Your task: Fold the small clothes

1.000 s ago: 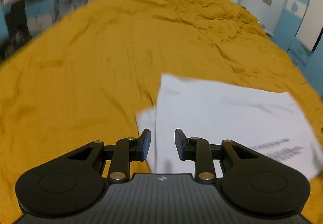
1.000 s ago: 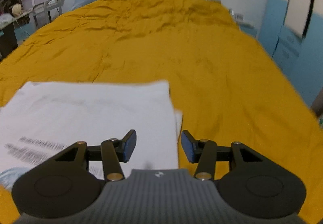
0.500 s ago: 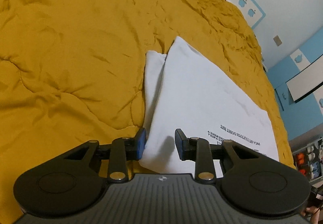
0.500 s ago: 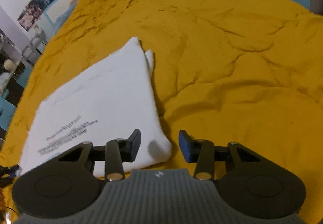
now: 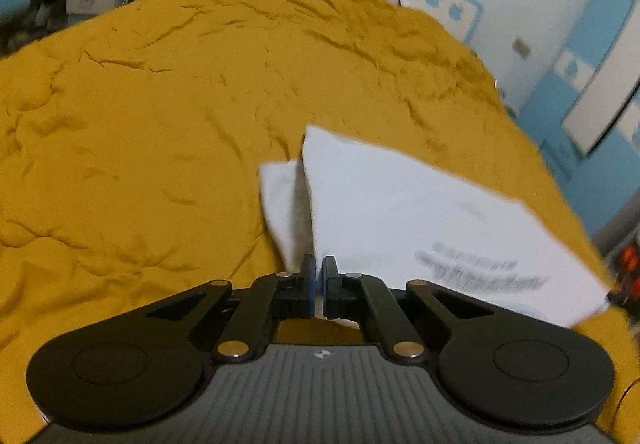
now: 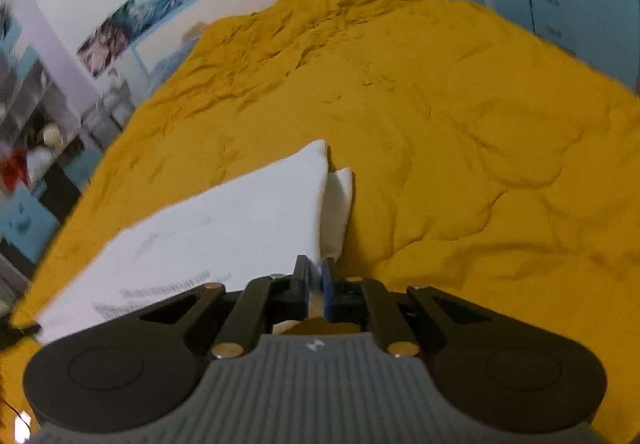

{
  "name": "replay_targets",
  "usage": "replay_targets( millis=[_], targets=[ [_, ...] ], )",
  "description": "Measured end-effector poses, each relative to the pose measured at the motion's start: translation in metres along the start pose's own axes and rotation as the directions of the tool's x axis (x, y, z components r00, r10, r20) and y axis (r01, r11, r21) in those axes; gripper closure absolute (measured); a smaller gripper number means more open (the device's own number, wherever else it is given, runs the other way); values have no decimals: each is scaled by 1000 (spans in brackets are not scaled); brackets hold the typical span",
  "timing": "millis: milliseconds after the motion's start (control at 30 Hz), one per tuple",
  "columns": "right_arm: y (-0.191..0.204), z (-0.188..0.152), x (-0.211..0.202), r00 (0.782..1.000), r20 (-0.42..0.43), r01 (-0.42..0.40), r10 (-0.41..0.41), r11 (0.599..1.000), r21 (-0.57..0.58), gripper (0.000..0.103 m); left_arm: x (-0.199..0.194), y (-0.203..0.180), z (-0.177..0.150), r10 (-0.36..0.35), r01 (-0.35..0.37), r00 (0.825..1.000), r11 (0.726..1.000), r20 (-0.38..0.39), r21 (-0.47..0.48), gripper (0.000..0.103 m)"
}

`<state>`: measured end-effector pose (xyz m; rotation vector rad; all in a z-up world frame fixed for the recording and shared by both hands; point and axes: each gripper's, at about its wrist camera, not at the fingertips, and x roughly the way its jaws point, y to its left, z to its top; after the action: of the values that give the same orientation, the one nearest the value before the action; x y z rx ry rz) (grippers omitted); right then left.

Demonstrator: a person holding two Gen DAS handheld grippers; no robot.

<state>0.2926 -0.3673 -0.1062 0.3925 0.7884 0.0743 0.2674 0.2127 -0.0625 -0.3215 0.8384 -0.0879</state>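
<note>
Both claws pinched on the near corners of the white garment, bed as work surface.

Left claw (image 5: 319,284) closed on the near left corner of the white garment (image 5: 400,211); right claw (image 6: 316,286) closed on the opposite near corner. Holding both corners keeps the hem taut and level, likely so the near edge can be carried over evenly for a fold. Garment lies at lower centre of each frame on the mustard bedspread (image 5: 160,123); printed text shows near the claws, and a tucked-under sleeve flap (image 6: 338,211) peeks out beside the far corner.

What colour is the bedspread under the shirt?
Mustard yellow bedspread, plain and wrinkled; clearest in the right wrist view.
</note>
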Motion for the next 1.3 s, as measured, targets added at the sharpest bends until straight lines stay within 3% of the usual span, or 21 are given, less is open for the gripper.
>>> replay_targets(
  millis=[67, 167, 367, 500, 633, 767, 900, 1000, 1100, 1300],
  targets=[
    [-1, -11, 8, 997, -43, 56, -57, 998, -37, 103, 16, 10, -11, 40, -41, 997, 999, -60, -16, 100],
    [-18, -34, 29, 987, -118, 106, -105, 994, 3, 103, 39, 18, -26, 73, -74, 992, 997, -101, -14, 100],
    [-21, -45, 42, 979, -131, 156, -157, 988, -21, 103, 62, 3, -36, 166, -149, 978, 980, -124, 135, 100],
    [-17, -51, 47, 969, -146, 189, -198, 979, -74, 103, 67, -2, -38, 185, -167, 973, 977, -139, 129, 98],
    [-6, -55, 43, 961, -132, 222, -241, 964, -147, 103, 50, 4, -38, 206, -188, 967, 974, -150, 124, 82],
    [4, -59, 30, 953, -102, 259, -284, 943, -210, 103, 34, -3, -41, 271, -251, 950, 958, -152, 138, 78],
    [22, -59, 8, 950, -18, 295, -311, 917, -269, 100, 11, -21, -49, 333, -323, 942, 934, -42, 154, 78],
    [41, -60, -2, 958, 24, 279, -286, 908, -312, 91, 2, -35, -44, 295, -295, 955, 947, 21, 130, 78],
    [62, -60, -3, 973, 37, 227, -229, 908, -352, 89, 8, -49, -29, 178, -179, 984, 980, 8, 85, 78],
    [111, -62, 20, 987, 28, 154, -156, 906, -394, 74, 43, -96, -21, 87, -86, 996, 987, 0, 135, 78]
  ],
)
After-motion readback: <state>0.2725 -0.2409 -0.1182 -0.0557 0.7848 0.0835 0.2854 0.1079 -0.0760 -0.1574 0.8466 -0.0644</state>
